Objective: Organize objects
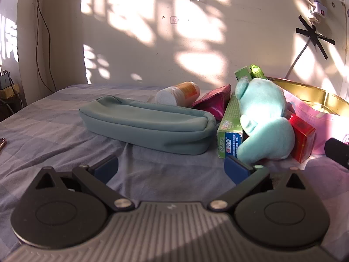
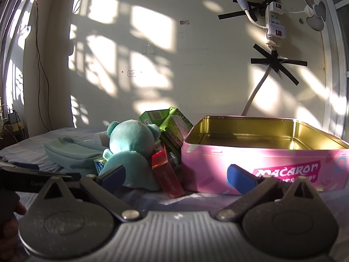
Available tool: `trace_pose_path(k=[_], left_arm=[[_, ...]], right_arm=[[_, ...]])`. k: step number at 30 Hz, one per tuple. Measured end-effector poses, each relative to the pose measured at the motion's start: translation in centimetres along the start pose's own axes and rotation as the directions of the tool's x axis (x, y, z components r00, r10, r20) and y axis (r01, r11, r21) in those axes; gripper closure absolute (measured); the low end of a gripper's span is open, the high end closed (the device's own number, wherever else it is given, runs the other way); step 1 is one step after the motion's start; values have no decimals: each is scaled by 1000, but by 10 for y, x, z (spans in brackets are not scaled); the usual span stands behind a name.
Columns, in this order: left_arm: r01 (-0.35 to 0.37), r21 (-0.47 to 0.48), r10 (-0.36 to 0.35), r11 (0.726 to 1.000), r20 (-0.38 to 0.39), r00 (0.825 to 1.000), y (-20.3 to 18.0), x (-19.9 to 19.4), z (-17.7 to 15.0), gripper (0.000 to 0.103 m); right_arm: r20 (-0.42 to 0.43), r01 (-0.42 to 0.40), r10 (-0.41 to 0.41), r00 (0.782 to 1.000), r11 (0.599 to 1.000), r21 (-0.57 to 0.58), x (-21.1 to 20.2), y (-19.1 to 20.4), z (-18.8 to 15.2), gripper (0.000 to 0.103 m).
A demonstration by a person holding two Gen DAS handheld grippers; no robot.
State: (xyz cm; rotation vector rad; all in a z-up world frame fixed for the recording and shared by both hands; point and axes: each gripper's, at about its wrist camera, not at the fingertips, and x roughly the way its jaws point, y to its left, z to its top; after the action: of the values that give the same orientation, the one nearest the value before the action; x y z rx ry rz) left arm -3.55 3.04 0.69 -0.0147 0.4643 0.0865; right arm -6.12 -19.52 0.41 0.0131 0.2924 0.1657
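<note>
A teal plush bear [image 1: 264, 118] [image 2: 130, 146] leans on a pile beside an open pink tin [image 2: 250, 161] [image 1: 314, 109] with a gold inside. Around the bear lie a long green box [image 1: 231, 120], a red box [image 1: 303, 137] [image 2: 165, 170], green cartons [image 2: 170, 124] and a magenta pouch [image 1: 214, 102]. A teal zip pouch [image 1: 148, 124] [image 2: 74, 152] and a white bottle with an orange label [image 1: 178, 93] lie to the left. My left gripper [image 1: 172, 170] is open, short of the pouch and the bear. My right gripper [image 2: 176, 176] is open before the red box and the tin, holding nothing.
Everything rests on a blue-grey checked bedsheet [image 1: 54, 131]. A sunlit cream wall [image 1: 152, 32] stands close behind, with a power strip [image 2: 276, 21] and cable taped to it. The other gripper's black body [image 2: 32, 176] and part of a hand show at the right wrist view's left edge.
</note>
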Motion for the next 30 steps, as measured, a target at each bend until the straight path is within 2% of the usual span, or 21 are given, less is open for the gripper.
trace_pose_path(k=[11, 16, 19, 21, 23, 30], left_arm=[[39, -11, -39, 999, 11, 999, 1, -2, 0, 0], [95, -41, -93, 995, 34, 995, 6, -6, 0, 0], [152, -59, -149, 987, 61, 987, 9, -9, -1, 2], [179, -69, -174, 981, 70, 982, 11, -10, -1, 4], [193, -79, -188, 978, 72, 980, 13, -9, -1, 4], [223, -88, -217, 971, 72, 973, 15, -8, -2, 4]], right_arm=[[6, -3, 3, 1000, 1000, -16, 0, 3, -1, 0], [11, -5, 6, 1000, 999, -49, -2, 9, -1, 3], [-32, -27, 25, 999, 996, -80, 5, 13, 1, 12], [-76, -49, 41, 996, 994, -97, 12, 17, 1, 26], [-120, -58, 45, 992, 992, -108, 22, 19, 1, 35], [-157, 12, -47, 986, 976, -216, 54, 32, 6, 51]])
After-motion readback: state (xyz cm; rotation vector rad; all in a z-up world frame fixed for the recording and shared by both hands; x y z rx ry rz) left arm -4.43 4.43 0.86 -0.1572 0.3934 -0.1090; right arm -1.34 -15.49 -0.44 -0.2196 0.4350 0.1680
